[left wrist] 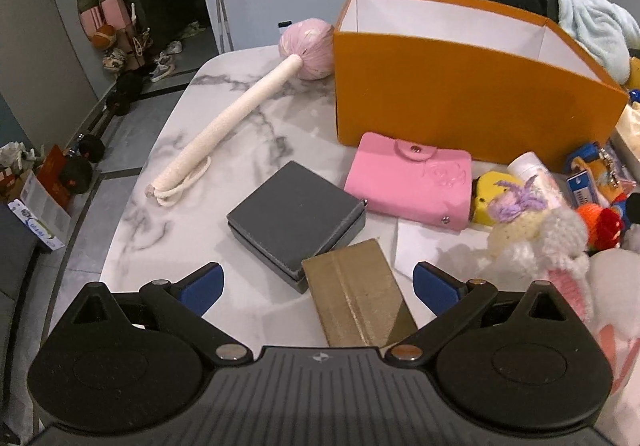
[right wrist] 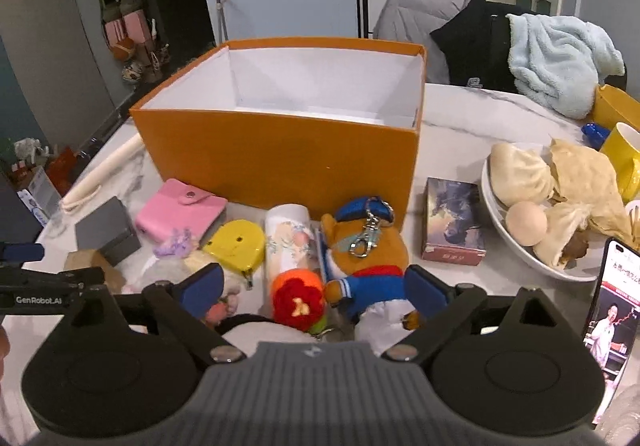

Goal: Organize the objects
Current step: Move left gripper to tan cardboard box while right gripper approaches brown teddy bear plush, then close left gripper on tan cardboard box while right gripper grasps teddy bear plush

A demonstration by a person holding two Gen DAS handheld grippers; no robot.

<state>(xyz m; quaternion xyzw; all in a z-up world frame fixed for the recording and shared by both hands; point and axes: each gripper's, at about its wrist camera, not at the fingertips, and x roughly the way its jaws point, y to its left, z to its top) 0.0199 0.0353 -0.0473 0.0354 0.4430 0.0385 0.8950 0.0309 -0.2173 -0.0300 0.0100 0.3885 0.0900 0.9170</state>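
Orange box [right wrist: 280, 150] sits empty mid-table, nothing packed yet! Left gripper [left wrist: 318, 288] hangs released over the gold booklet [left wrist: 356, 302] near the front edge; right gripper [right wrist: 314, 292], also spread wide, straddles the bear keychain [right wrist: 364, 254]. Next, I reckon: close, lift, drop inside.

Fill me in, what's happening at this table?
A person holds two grippers over a cluttered marble table; nothing is grasped. The left gripper is open above a tan box beside a grey box. The right gripper is open over a pile of small toys, including a plush bear. What shows of the orange box looks empty, so sorting appears not yet begun.
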